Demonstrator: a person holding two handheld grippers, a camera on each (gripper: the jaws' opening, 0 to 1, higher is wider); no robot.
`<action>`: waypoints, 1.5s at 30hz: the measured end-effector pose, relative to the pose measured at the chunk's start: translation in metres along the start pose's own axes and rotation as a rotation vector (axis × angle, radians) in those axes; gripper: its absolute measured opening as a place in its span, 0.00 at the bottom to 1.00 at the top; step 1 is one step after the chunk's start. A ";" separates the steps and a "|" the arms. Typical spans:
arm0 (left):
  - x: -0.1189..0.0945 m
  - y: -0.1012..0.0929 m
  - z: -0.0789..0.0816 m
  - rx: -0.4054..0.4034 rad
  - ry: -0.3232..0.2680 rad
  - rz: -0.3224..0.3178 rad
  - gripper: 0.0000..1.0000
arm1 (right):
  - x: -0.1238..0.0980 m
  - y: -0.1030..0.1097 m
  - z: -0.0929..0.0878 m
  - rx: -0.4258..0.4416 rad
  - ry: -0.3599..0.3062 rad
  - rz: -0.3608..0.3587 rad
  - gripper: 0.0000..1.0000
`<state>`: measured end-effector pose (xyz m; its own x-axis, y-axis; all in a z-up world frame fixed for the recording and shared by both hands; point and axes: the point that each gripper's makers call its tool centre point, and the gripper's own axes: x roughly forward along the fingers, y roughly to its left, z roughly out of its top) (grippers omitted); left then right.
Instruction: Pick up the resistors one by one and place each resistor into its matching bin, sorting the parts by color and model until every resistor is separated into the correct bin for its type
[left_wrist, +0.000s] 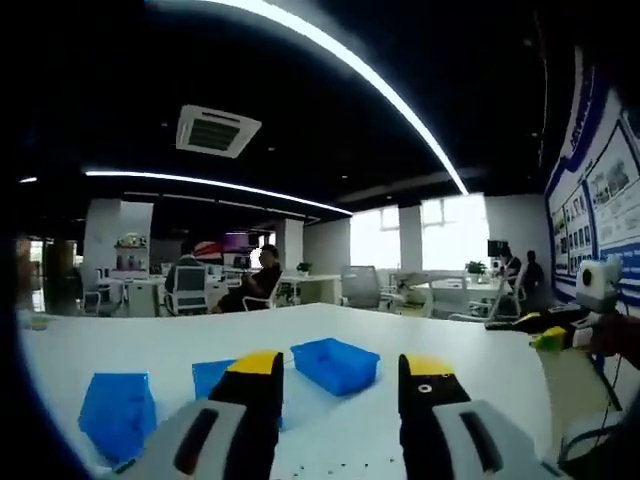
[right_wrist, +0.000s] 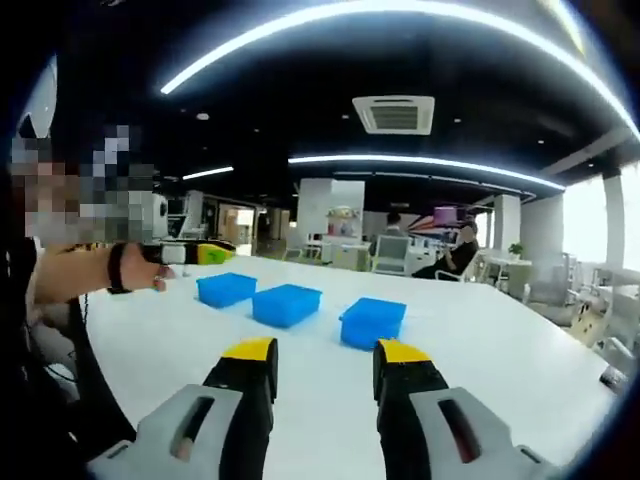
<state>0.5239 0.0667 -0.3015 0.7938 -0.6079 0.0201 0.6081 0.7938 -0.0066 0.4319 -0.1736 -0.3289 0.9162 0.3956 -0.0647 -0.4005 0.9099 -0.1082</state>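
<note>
Left gripper view: left gripper (left_wrist: 340, 375) jaws spread, empty, above white table (left_wrist: 450, 335). Three blue bins (left_wrist: 335, 364) just ahead; tiny dark specks, likely resistors (left_wrist: 335, 466), near jaws.

Right gripper view: right gripper (right_wrist: 325, 362) jaws spread, empty. Bin contents not visible; sorting seemingly not begun.

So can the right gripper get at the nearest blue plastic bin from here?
Probably yes. The right gripper is open and empty, and the bare white table between it and the nearest blue plastic bin holds nothing.

Both views low over table (left_wrist: 420, 325), facing office; share blue bins (right_wrist: 372, 322).
</note>
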 end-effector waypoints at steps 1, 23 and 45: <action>-0.022 0.005 0.002 0.001 -0.020 0.040 0.47 | 0.002 0.003 0.000 0.000 0.000 0.008 0.40; -0.134 0.033 -0.027 -0.028 0.095 0.146 0.48 | 0.011 0.054 -0.009 -0.031 0.048 0.155 0.42; -0.040 0.016 -0.060 0.068 0.647 -0.075 0.45 | 0.004 0.071 -0.043 -0.038 0.169 0.242 0.44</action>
<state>0.5026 0.1023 -0.3619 0.6090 -0.5327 -0.5877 0.6770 0.7352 0.0351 0.4065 -0.1123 -0.3791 0.7798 0.5708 -0.2571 -0.6099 0.7852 -0.1067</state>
